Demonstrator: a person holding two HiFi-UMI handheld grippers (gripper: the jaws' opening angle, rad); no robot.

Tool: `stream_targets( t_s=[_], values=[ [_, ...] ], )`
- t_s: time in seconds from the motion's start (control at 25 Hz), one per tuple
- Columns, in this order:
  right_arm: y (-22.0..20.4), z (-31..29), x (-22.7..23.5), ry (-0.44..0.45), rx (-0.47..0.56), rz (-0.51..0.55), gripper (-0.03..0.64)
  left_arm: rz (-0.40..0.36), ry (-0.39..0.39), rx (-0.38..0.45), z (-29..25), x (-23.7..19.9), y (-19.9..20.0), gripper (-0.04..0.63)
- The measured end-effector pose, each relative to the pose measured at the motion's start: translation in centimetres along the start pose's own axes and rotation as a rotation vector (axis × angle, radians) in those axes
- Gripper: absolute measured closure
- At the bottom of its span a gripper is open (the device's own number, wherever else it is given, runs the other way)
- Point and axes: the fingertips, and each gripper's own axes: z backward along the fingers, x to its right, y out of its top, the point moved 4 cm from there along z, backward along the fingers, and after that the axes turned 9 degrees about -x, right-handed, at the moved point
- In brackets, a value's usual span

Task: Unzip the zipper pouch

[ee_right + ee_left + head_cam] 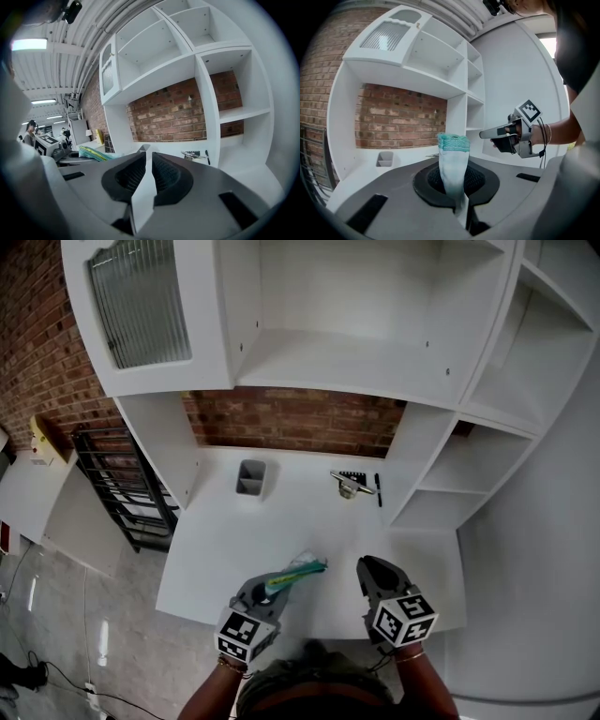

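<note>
A teal mesh zipper pouch [298, 572] is held above the white desk's front edge, with my left gripper [272, 585] shut on its near end. In the left gripper view the pouch [453, 161] stands up from between the shut jaws of the left gripper [458, 187], its teal knit end on top. My right gripper [367, 564] hovers to the right of the pouch, apart from it. In the right gripper view the jaws of the right gripper [146, 165] stand a narrow slit apart with nothing between them, and the pouch [93, 153] lies off to the left.
On the white desk [225, 540] a grey pen cup [251, 478] stands at the back. A binder clip with a small comb [351, 484] and a black pen [378, 489] lie at the back right. White shelves rise behind and to the right. A black rack [122, 493] stands left of the desk.
</note>
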Motion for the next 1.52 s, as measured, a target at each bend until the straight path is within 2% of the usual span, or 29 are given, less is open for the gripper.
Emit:
stream_targets(
  t_s=[0.28,0.72,0.92,1.32,1.52],
  values=[
    [-0.1,1.8,1.5,-0.044,0.048,-0.008,0.604,0.076,0.053,0.017,-0.4,-2.4,0.0,0.592],
    [-0.5,3.4,2.8,-0.091,0.078,-0.013,0.614,0.125,0.076,0.060,-4.3,-6.6,2.4,0.592],
    [-0.6,3.7,3.5,-0.109,0.087,-0.025,0.614,0.100,0.070,0.045,-7.3,-7.8,3.0,0.592],
    [-1.0,4.4,5.4,-0.169,0.077,-0.043,0.614,0.141,0.044,0.001,-13.9,-9.6,1.5,0.592],
    [-1.0,4.8,6.2,-0.195,0.073,-0.060,0.614,0.131,0.034,-0.039,-16.1,-10.2,0.5,0.592]
  ],
)
